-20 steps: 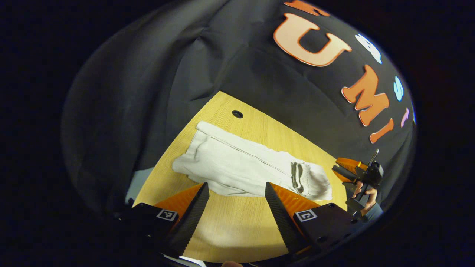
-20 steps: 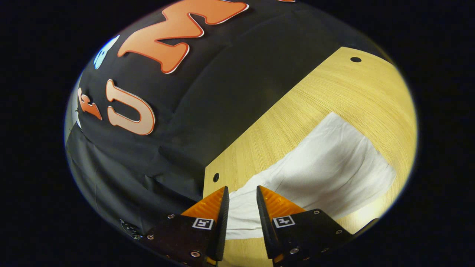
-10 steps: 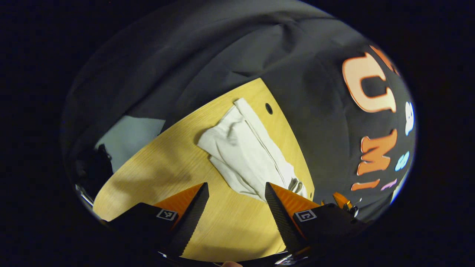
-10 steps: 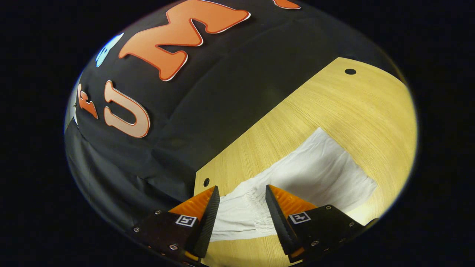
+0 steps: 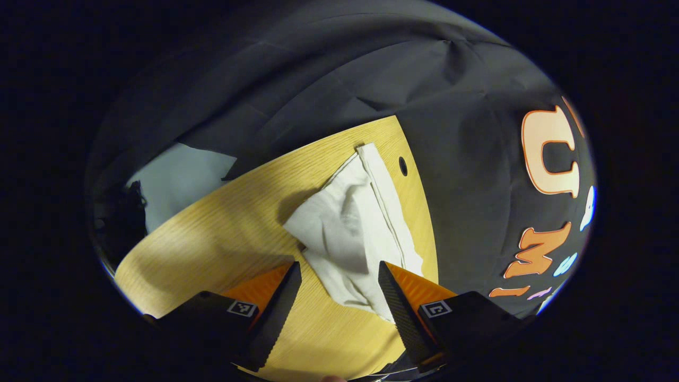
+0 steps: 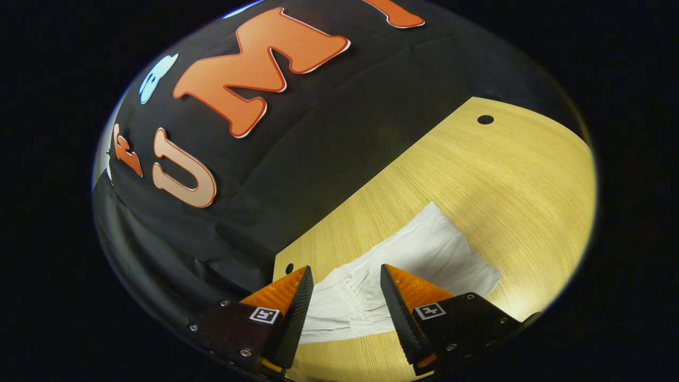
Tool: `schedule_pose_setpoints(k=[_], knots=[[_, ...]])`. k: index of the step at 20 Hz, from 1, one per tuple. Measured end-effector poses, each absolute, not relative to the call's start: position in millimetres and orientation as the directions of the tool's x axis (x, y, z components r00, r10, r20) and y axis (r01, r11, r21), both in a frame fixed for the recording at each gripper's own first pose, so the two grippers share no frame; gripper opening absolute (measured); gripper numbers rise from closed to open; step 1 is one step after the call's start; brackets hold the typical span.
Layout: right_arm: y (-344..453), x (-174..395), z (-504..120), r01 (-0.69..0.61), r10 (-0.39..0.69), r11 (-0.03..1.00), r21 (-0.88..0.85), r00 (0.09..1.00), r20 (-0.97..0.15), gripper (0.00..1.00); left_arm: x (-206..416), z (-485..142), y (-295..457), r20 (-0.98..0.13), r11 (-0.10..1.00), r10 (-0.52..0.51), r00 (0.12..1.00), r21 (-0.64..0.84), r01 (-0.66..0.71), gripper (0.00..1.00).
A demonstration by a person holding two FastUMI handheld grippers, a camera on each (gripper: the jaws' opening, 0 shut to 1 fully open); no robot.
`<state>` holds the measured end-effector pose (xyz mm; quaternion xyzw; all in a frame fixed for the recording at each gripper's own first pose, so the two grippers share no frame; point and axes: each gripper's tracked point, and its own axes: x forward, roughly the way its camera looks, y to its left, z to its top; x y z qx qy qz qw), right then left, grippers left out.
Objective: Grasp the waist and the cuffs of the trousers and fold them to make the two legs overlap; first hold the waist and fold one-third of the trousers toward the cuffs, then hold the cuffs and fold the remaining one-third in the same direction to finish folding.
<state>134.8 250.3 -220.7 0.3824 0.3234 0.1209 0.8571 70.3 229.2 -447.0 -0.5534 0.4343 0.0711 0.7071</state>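
White trousers (image 5: 353, 223) lie flat on the wooden table (image 5: 233, 233), their legs laid one over the other, running toward the table's far corner. In the left gripper view my left gripper (image 5: 337, 276) is open, hovering just above the near end of the cloth with nothing between its fingers. In the right gripper view the trousers (image 6: 419, 254) stretch away to the right, and the gathered elastic waist (image 6: 347, 300) lies between and beyond the open fingers of my right gripper (image 6: 345, 281). Neither gripper holds the fabric.
The table has a small round hole near each far corner (image 5: 403, 165) (image 6: 485, 119) and another (image 6: 289, 268) by the right gripper. Black cloth walls close behind the table. A pale floor patch (image 5: 175, 178) shows past the table's left edge.
My right gripper opened wider over the waist and drew back a little. My left gripper swung round and moved closer to the trousers' near end, staying open.
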Motion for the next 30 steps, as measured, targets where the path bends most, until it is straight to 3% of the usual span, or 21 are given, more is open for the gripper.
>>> schedule_pose_setpoints(k=[6, 7, 11, 15, 18, 24, 30], knots=[[208, 112, -226, 0.118, 0.396, 0.664, 0.738, 0.783, -0.481, 0.77, 107, -455, 215, -0.683, 0.386, -0.374, 0.627, -0.73, -0.565, 0.9], [199, 107, -229, 0.133, 0.378, 0.671, 0.729, 0.785, -0.491, 0.77, 110, -460, 213, -0.699, 0.394, -0.364, 0.615, -0.714, -0.579, 0.79], [172, 91, -232, 0.166, 0.326, 0.694, 0.701, 0.795, -0.511, 0.77, 106, -478, 214, -0.757, 0.388, -0.317, 0.571, -0.653, -0.651, 0.18], [158, 87, -234, 0.182, 0.301, 0.703, 0.688, 0.8, -0.519, 0.77, 104, -457, 213, -0.752, 0.398, -0.297, 0.588, -0.658, -0.64, 0.1], [152, 87, -237, 0.189, 0.283, 0.729, 0.657, 0.791, -0.542, 0.77, 111, -435, 210, -0.743, 0.464, -0.279, 0.608, -0.659, -0.592, 0.09], [143, 91, -233, 0.154, 0.278, 0.772, 0.616, 0.791, -0.546, 0.95, 133, -371, 197, -0.687, 0.522, -0.259, 0.679, -0.691, -0.5, 0.09], [117, 98, -222, 0.13, 0.282, 0.771, 0.624, 0.808, -0.518, 0.97, 155, -308, 172, -0.634, 0.576, -0.24, 0.735, -0.702, -0.418, 0.09]])
